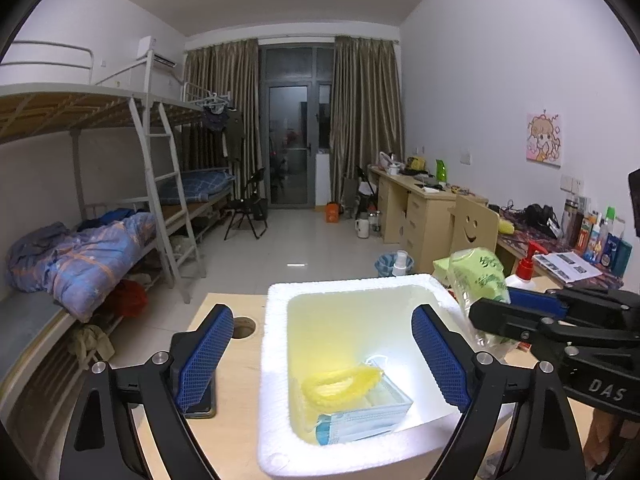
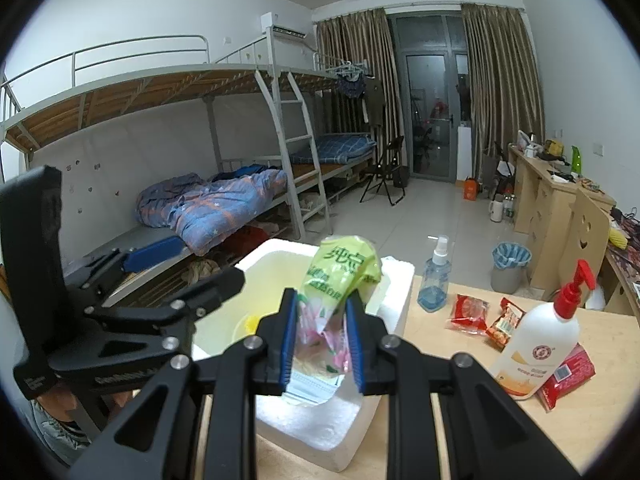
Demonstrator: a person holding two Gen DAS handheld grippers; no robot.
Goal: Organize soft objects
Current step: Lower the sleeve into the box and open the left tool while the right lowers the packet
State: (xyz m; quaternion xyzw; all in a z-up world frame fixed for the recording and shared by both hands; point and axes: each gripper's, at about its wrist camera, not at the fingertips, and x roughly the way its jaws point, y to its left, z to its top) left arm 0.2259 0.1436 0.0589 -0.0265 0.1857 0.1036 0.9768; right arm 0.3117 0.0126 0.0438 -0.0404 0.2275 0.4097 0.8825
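A white foam box [image 1: 276, 360] stands on the wooden table; it also shows in the right wrist view [image 2: 394, 280]. Inside lie a yellow foam net [image 1: 340, 384] and a pack of blue face masks [image 1: 360, 420]. My left gripper [image 1: 320, 356] is open and empty, its fingers straddling the box's left wall. My right gripper [image 2: 322, 332] is shut on a green tissue pack [image 2: 340, 276] and holds it above the box's right rim; the pack also shows in the left wrist view [image 1: 478, 280].
On the table right of the box are a blue spray bottle [image 2: 434, 284], red snack packets [image 2: 468, 314], a white pump bottle [image 2: 536, 344] and a red pack [image 2: 568, 376]. A round hole [image 1: 244, 326] is in the tabletop left of the box. Bunk beds stand at left.
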